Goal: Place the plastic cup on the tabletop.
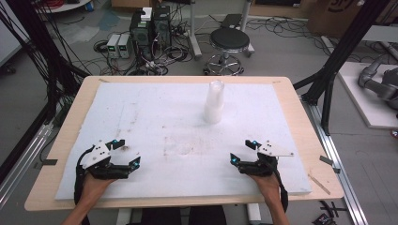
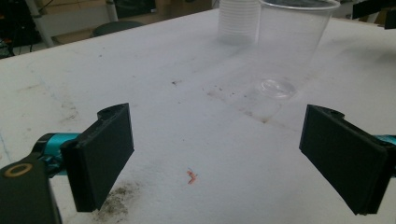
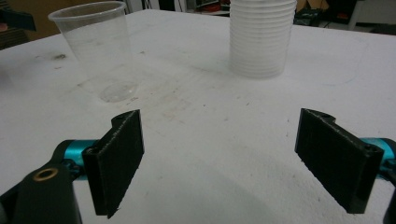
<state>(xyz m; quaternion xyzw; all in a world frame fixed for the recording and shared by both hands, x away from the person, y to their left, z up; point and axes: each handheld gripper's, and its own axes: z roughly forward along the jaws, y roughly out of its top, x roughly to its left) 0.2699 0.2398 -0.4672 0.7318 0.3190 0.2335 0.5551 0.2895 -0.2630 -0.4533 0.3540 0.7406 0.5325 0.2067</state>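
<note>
While resting, left hand-held gripper (image 2: 215, 158) wide open (nothing held).

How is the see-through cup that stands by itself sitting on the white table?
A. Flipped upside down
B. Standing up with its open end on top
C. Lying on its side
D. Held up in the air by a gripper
B. The single clear cup stands upright on the white table, rim up and base down, apart from the stack of cups.
</note>
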